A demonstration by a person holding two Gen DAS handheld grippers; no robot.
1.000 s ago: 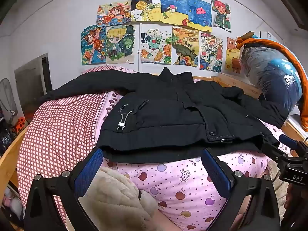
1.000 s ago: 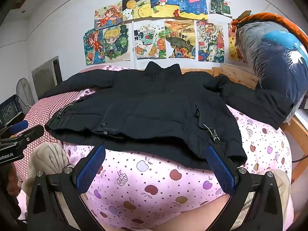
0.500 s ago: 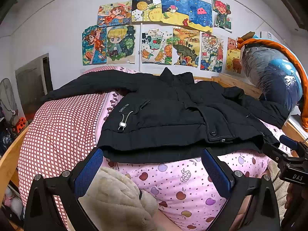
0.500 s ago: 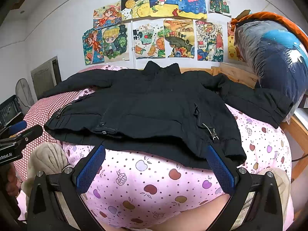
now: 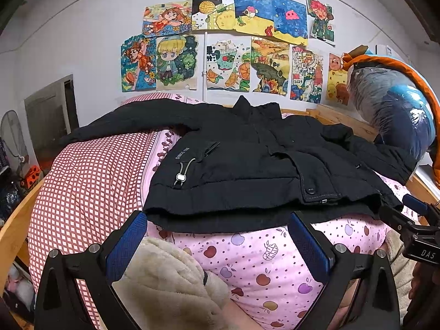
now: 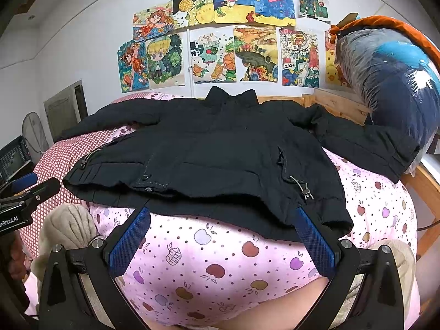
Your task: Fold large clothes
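A large black padded jacket point(image 5: 247, 159) lies spread front-up on the bed, collar toward the wall, both sleeves stretched out to the sides; it also fills the middle of the right wrist view point(image 6: 220, 159). My left gripper point(image 5: 217, 236) is open and empty, just short of the jacket's left hem. My right gripper point(image 6: 222, 231) is open and empty, just short of the right hem. Each gripper shows at the edge of the other's view.
The bed carries a pink apple-print quilt point(image 6: 220, 261) and a red checked cover point(image 5: 90, 181). A beige fleece sleeve point(image 5: 170, 280) sits below the left gripper. A plastic-wrapped bundle point(image 6: 390, 82) stands at the right. Wooden bed rails point(image 6: 423, 181) border the sides. Drawings cover the wall.
Both grippers have crept slightly toward the jacket's hem. The jacket has not moved.
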